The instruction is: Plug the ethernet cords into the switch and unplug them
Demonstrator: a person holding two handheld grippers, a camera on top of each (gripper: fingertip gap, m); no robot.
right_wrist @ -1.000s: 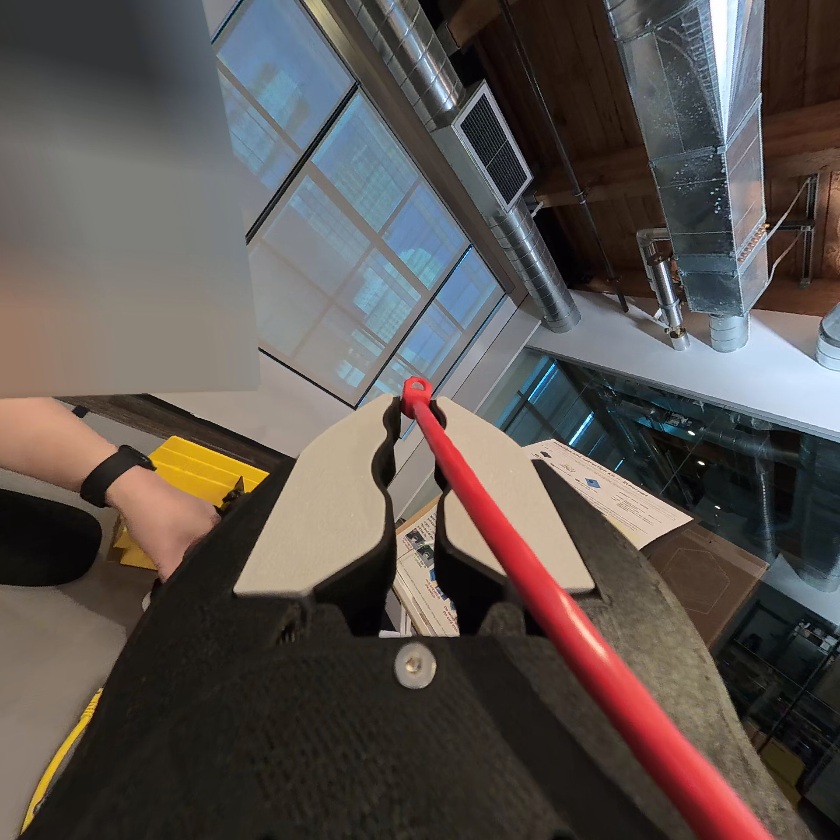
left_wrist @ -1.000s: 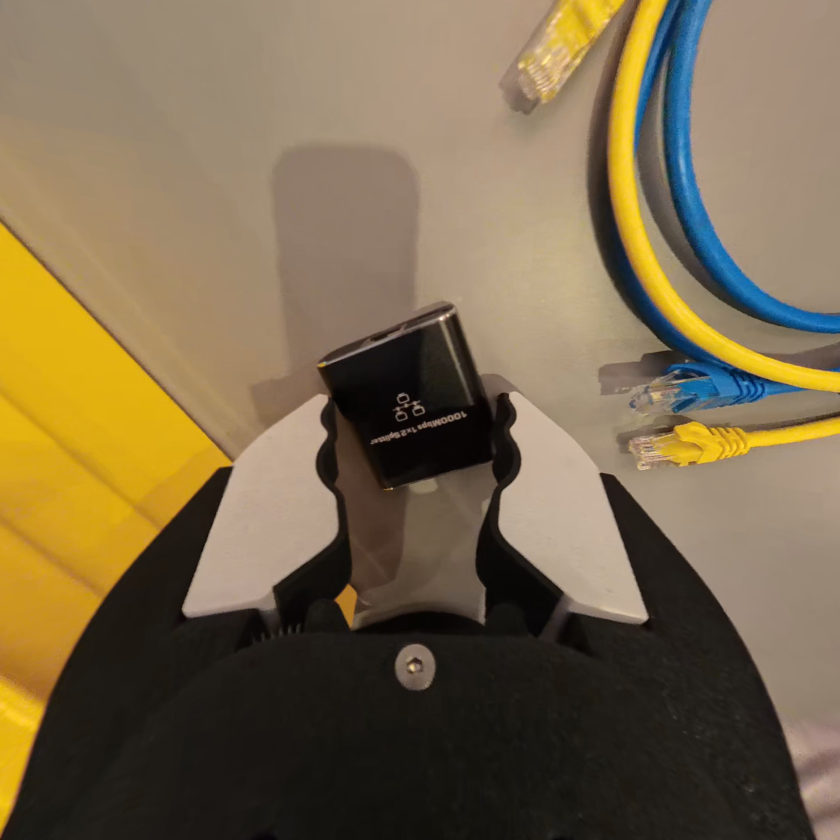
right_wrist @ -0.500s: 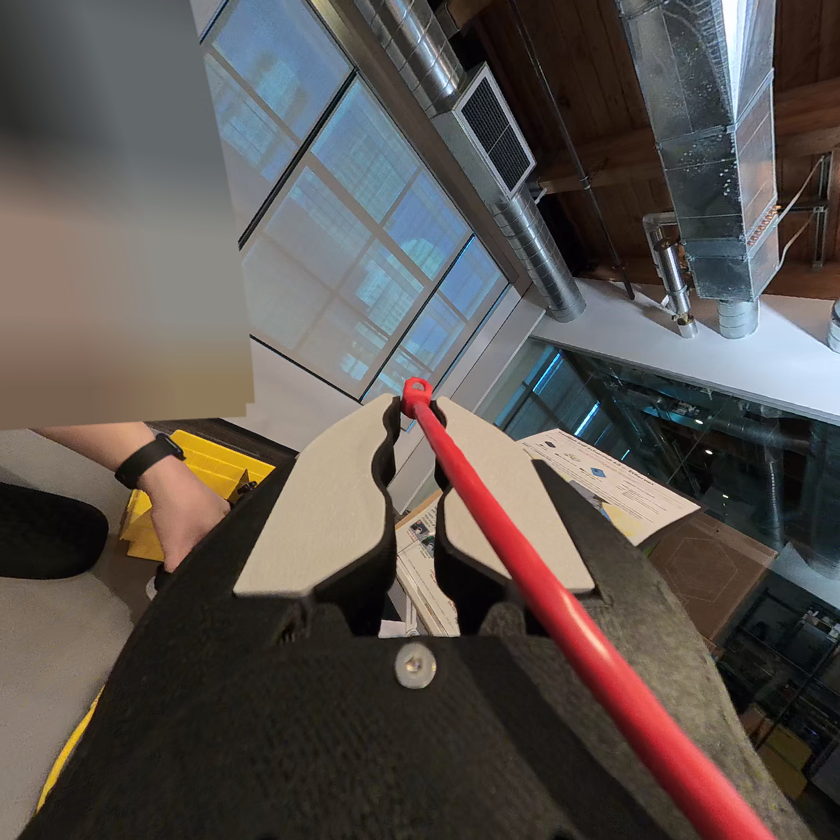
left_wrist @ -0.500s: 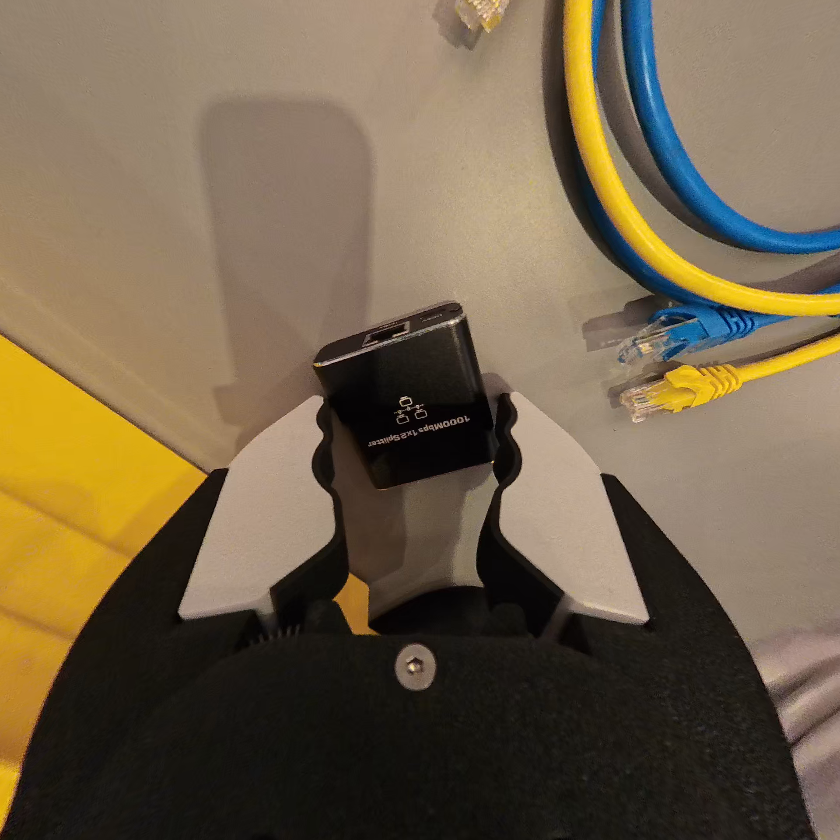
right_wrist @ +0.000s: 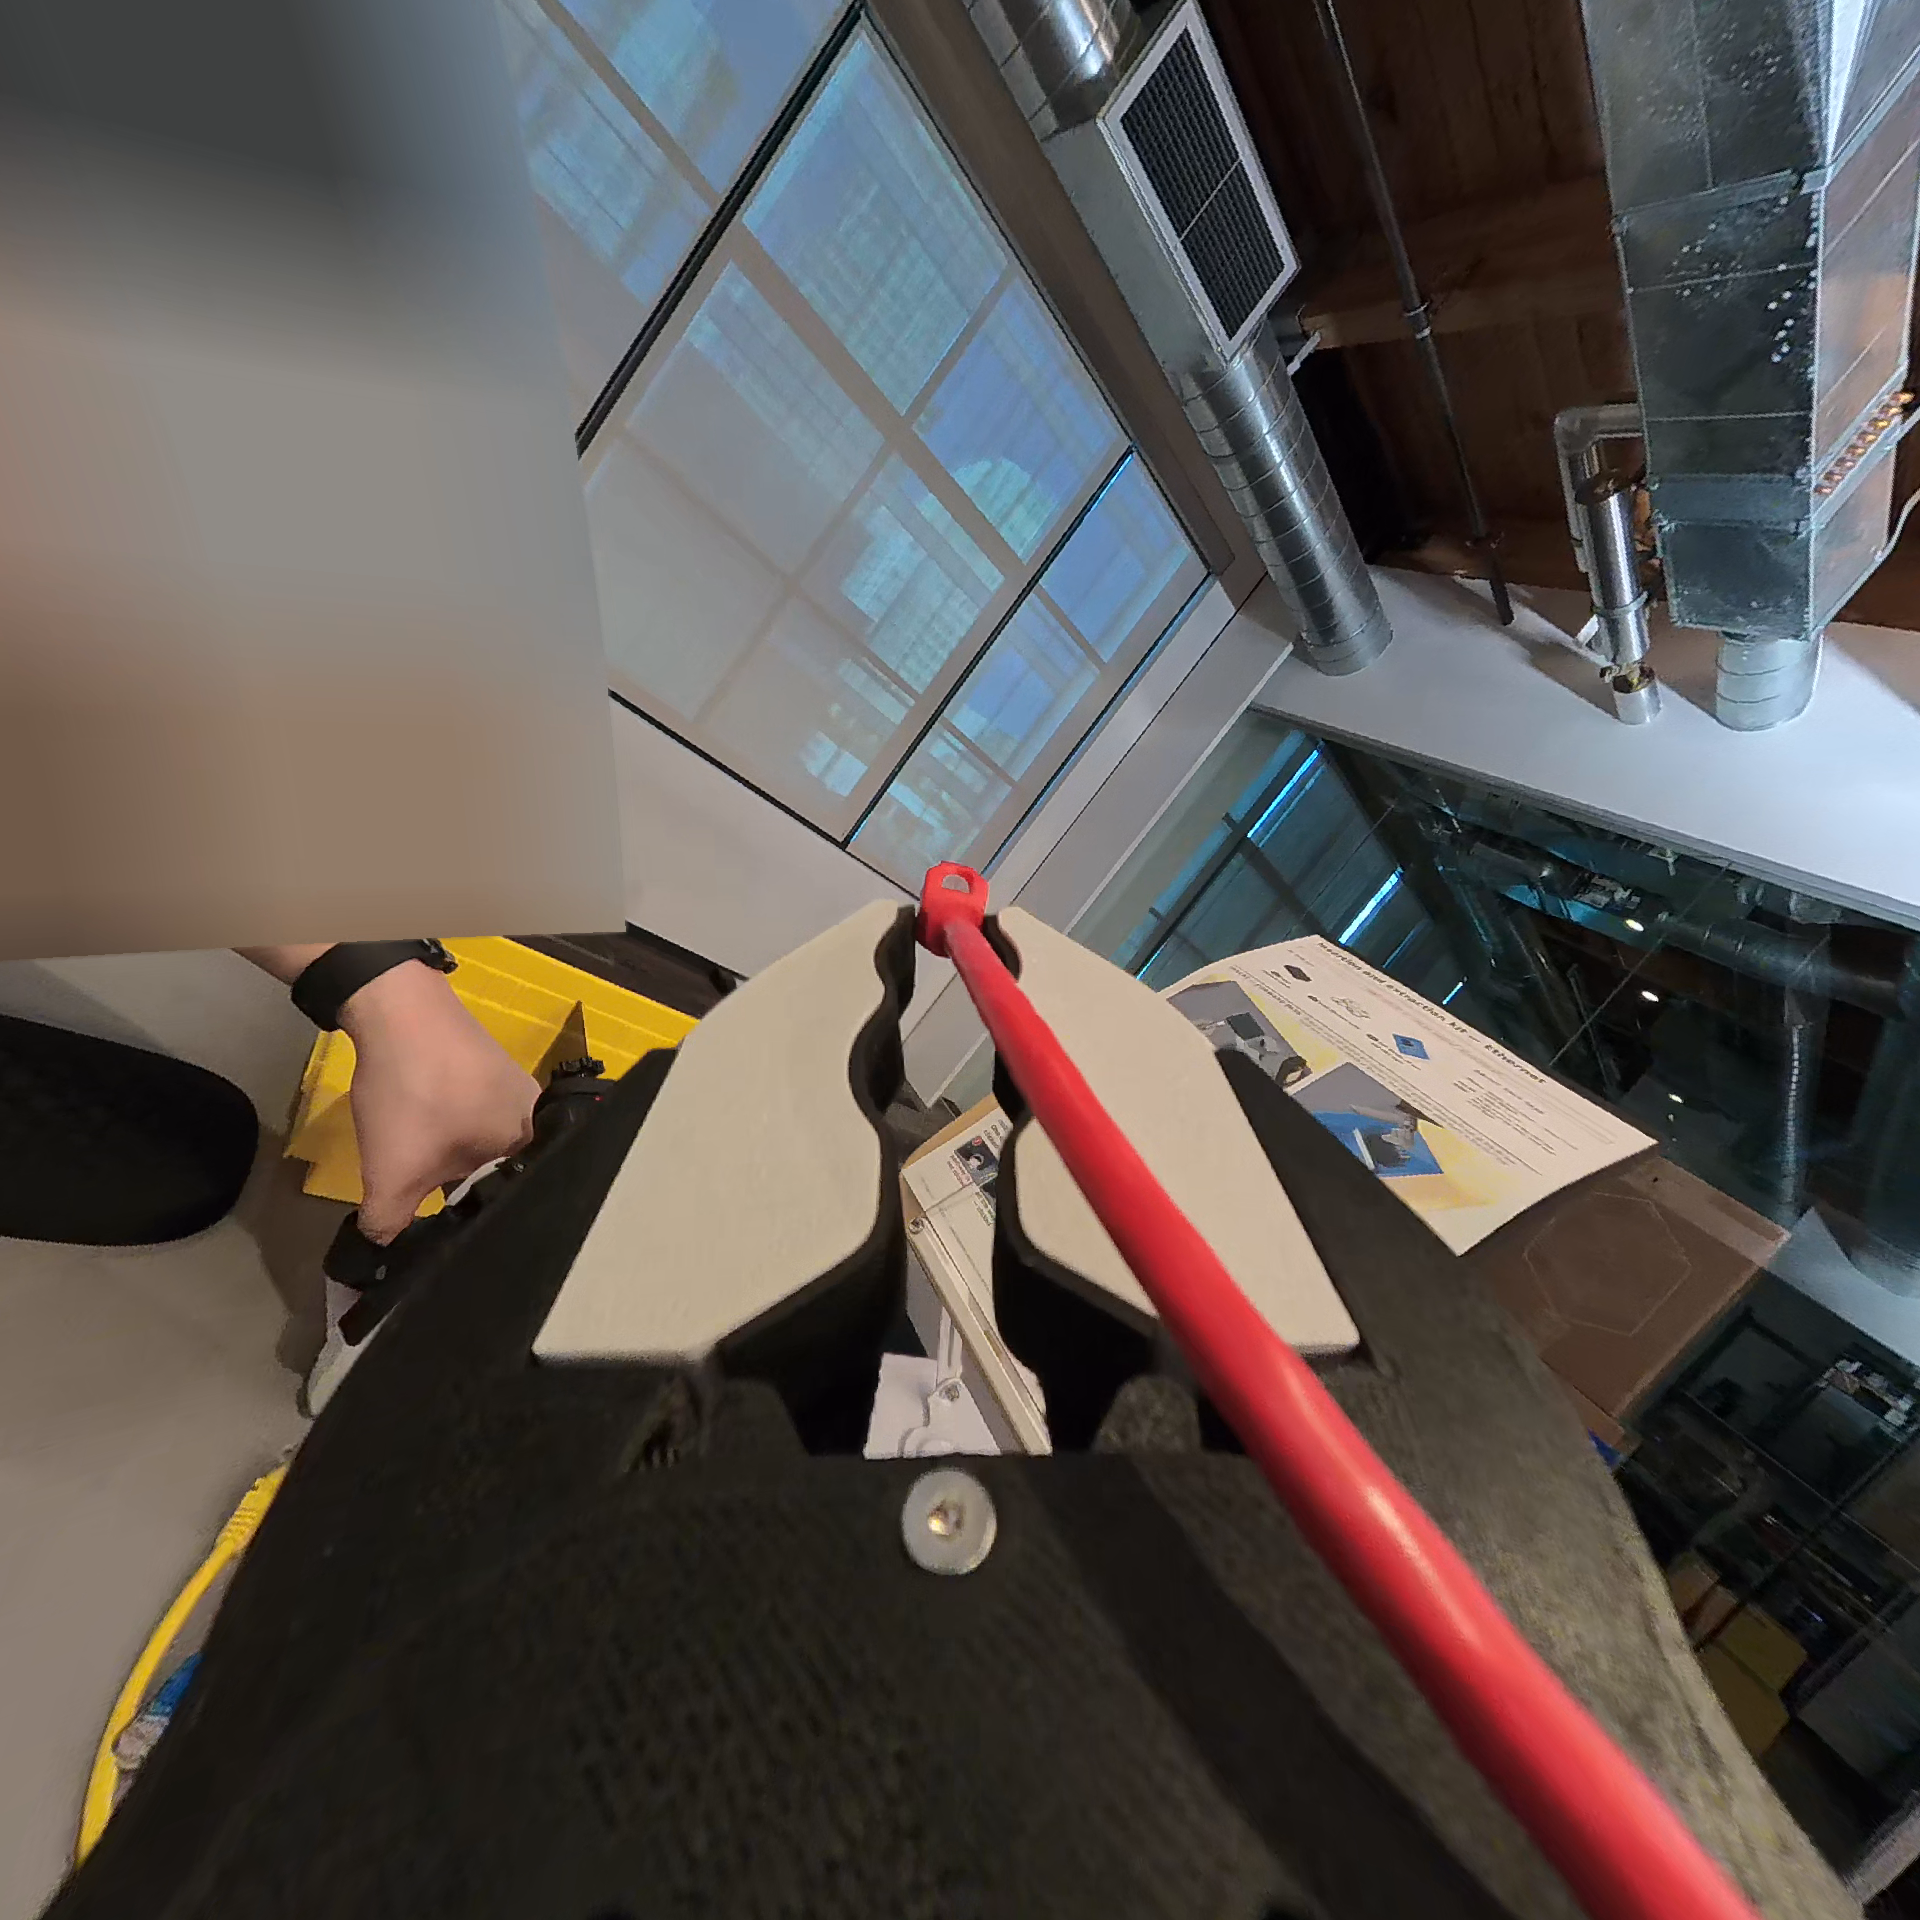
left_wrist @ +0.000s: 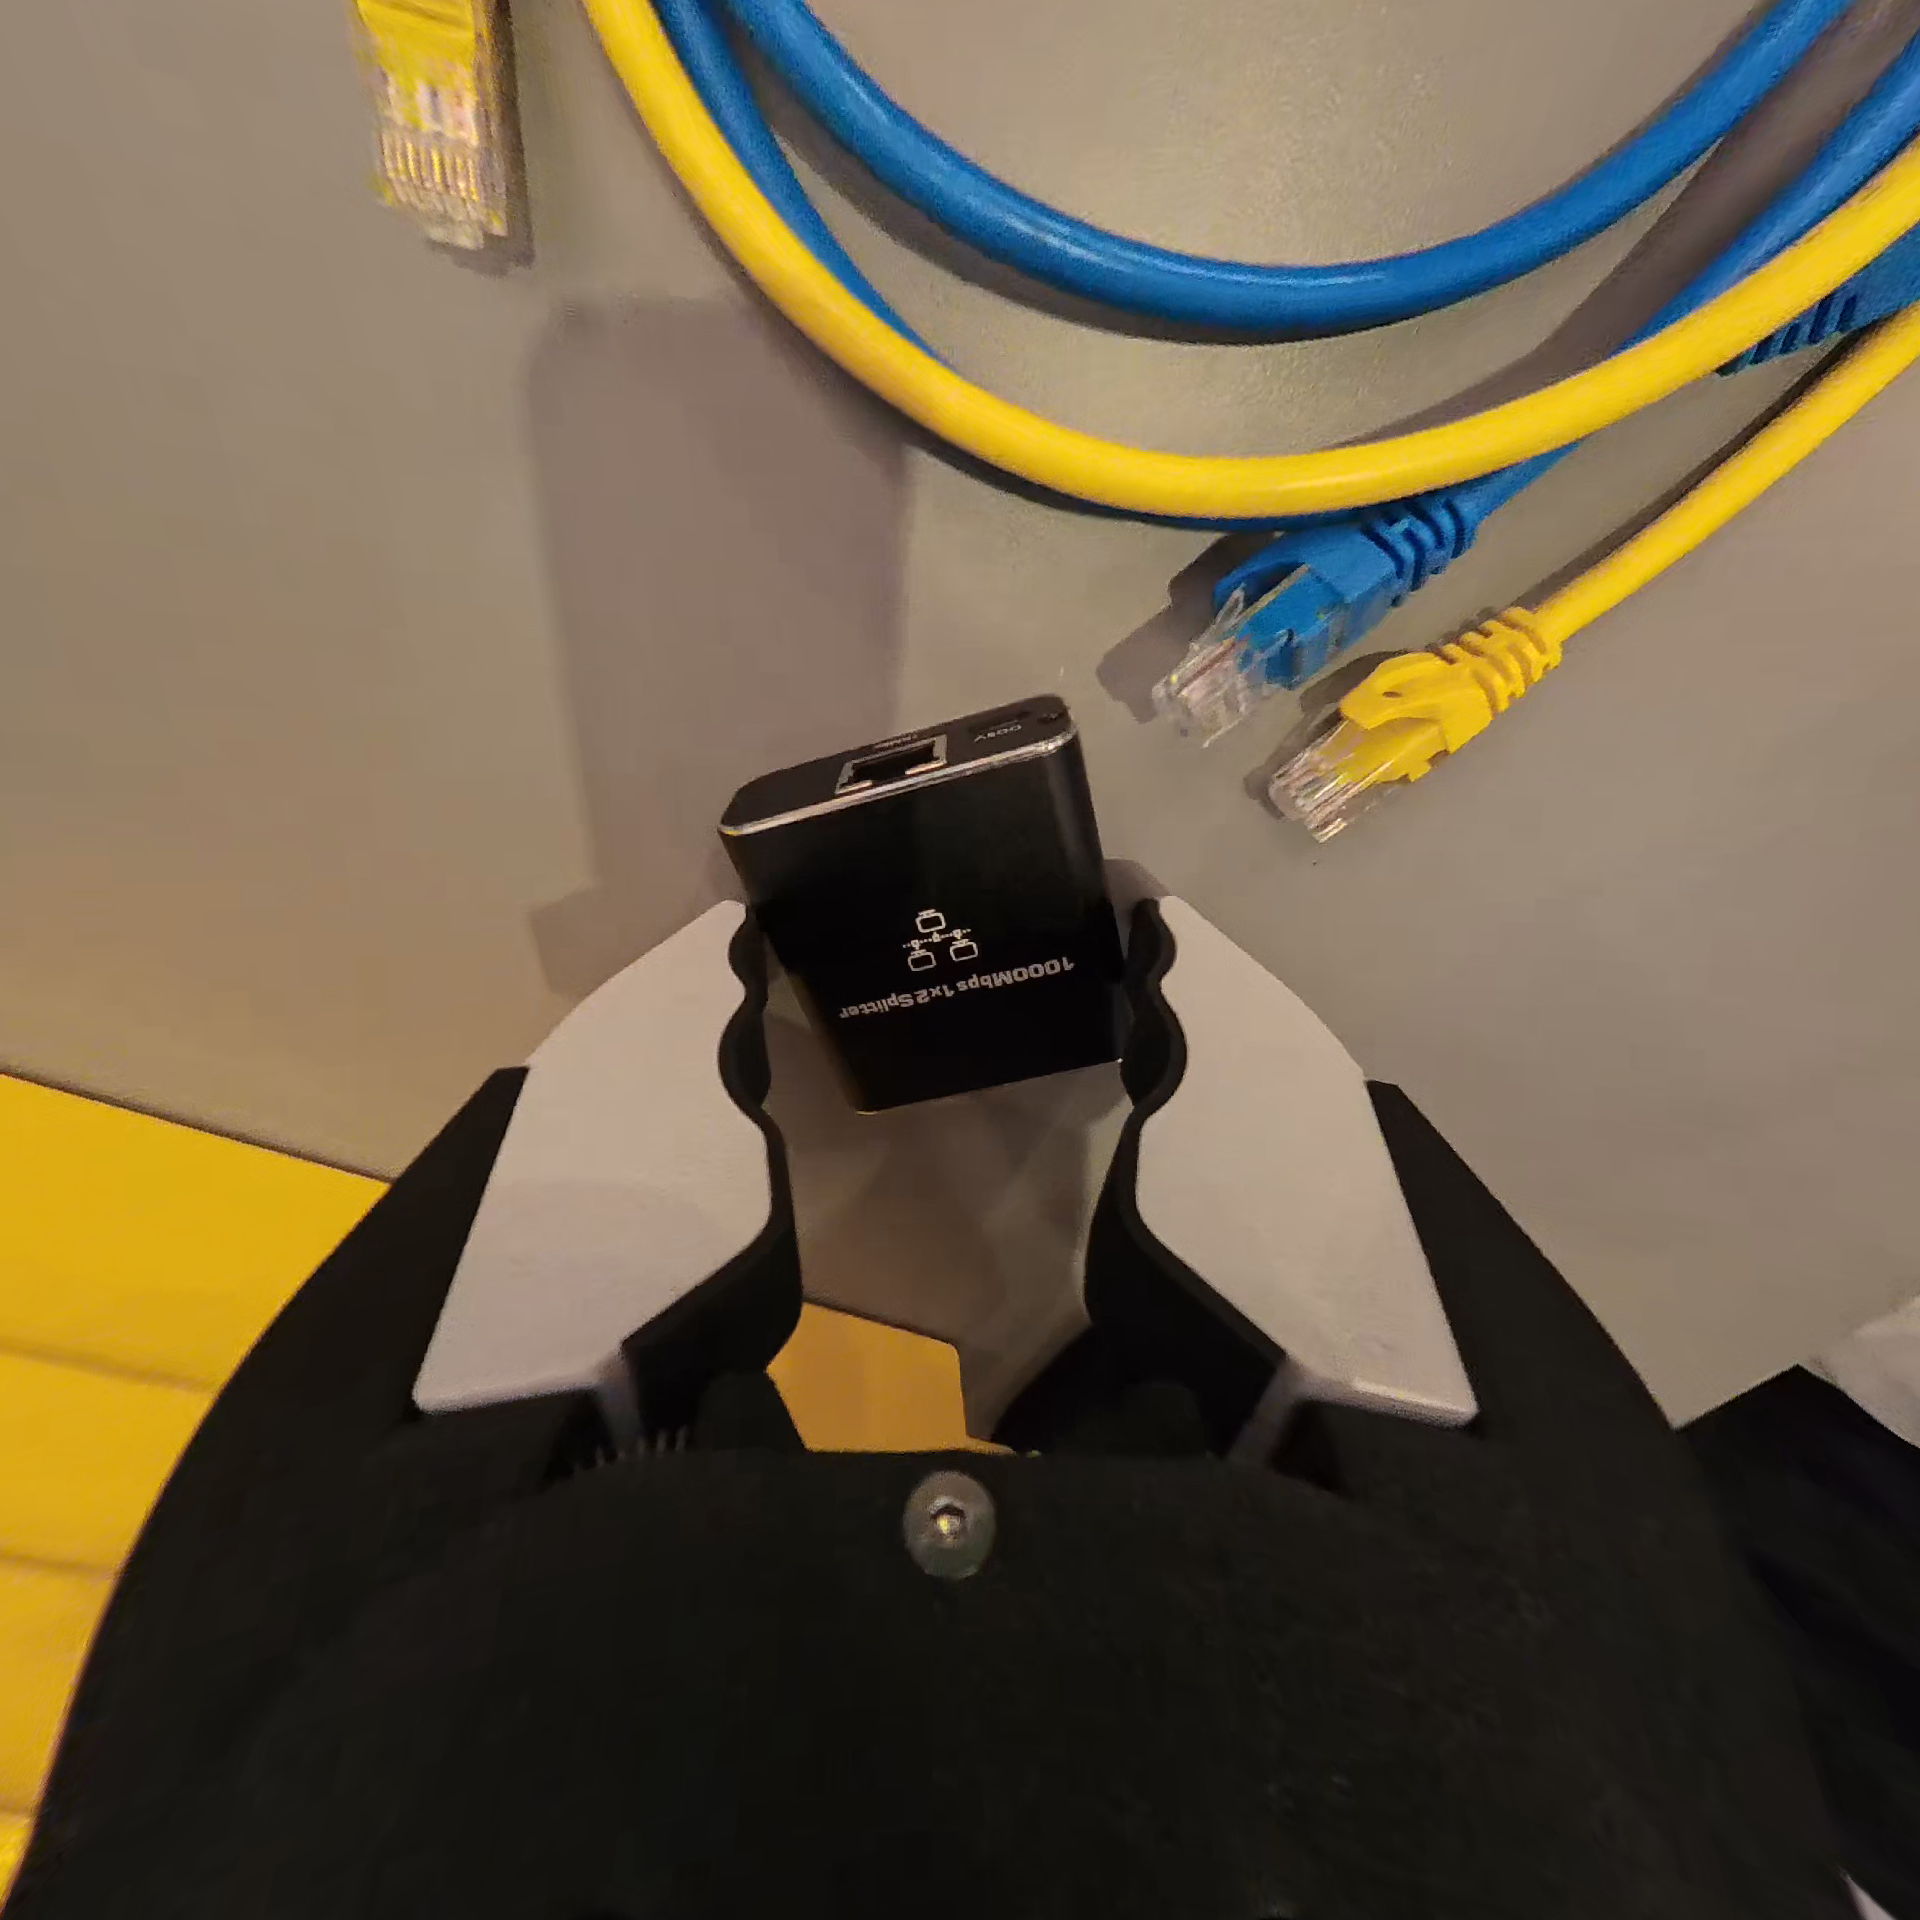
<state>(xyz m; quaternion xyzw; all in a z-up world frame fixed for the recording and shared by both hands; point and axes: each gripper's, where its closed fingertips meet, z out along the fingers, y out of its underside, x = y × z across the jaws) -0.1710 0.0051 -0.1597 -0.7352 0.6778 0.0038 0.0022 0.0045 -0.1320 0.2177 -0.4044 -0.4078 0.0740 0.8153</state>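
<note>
Switch: a small black box [left_wrist: 928, 940] with white print on top, held above the grey table [left_wrist: 312, 520]; it is a little tilted, and one port on its far end face looks away from the camera.
Left gripper: the left gripper [left_wrist: 940, 997] holds the switch by its two long sides; the black pads [left_wrist: 1143, 997] press on the box from both sides, so the fingers stand wide apart, at the width of the box.
Plugs near the switch: a blue plug [left_wrist: 1262, 634] and a yellow plug [left_wrist: 1361, 743] lie side by side on the table, just to the right of the switch and beyond it, with clear tips towards it.
Cords: the blue cord [left_wrist: 1143, 281] and the yellow cord [left_wrist: 1039, 436] lie in loops on the table behind the switch; another yellow plug [left_wrist: 436, 135] lies at the top left.
Right gripper: the right gripper [right_wrist: 948, 925] points up towards the windows [right_wrist: 883, 468]; its fingers are narrow and pinch the red plug [right_wrist: 951, 899], while the red cord [right_wrist: 1247, 1351] runs back over the right finger.
Person: a hand [right_wrist: 426, 1101] with a black wristband holds the other gripper, beside a yellow bin [right_wrist: 520, 997].
Paper: a printed sheet [right_wrist: 1455, 1101] lies to the right on a brown box [right_wrist: 1621, 1288].
</note>
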